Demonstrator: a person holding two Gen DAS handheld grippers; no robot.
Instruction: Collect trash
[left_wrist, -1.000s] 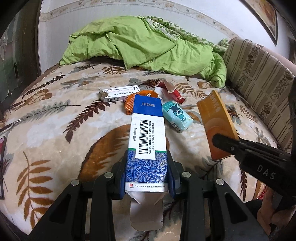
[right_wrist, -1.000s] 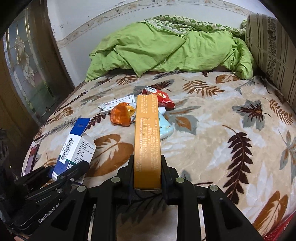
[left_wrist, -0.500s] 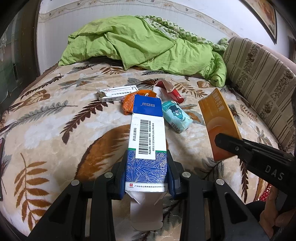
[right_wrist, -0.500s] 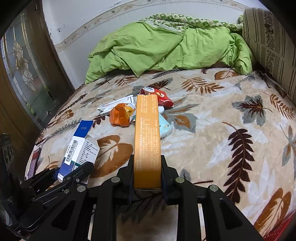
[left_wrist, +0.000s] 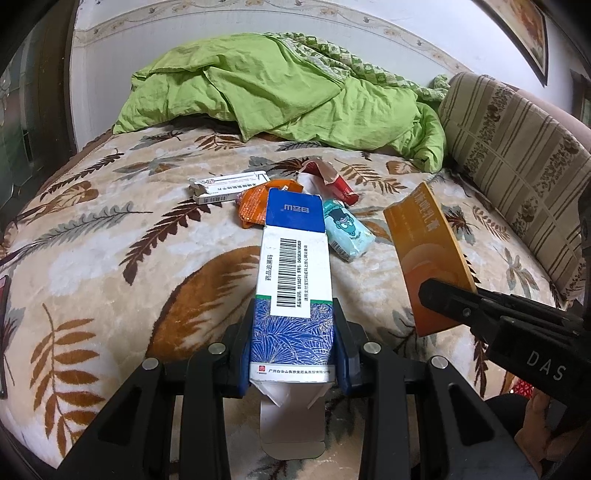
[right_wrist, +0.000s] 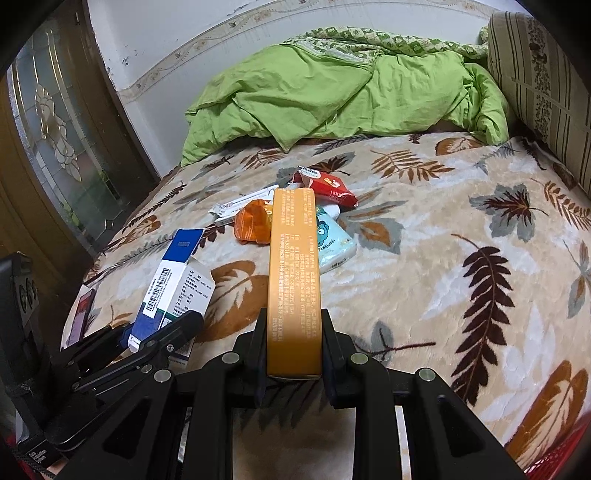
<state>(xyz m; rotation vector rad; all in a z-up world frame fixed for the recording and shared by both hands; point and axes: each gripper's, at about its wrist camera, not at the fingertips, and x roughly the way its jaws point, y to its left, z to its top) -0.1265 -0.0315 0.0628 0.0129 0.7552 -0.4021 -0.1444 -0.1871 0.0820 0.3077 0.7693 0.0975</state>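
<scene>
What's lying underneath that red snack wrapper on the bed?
The red snack wrapper rests on the leaf-patterned blanket, its near edge overlapping the light blue tissue pack. Whatever else lies beneath is covered.

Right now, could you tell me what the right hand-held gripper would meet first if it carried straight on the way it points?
Probably the pale blue tissue pack. The right hand-held gripper is shut on the orange box, whose far end points at the pack and the orange wrapper beside it; depth is unclear.
</scene>
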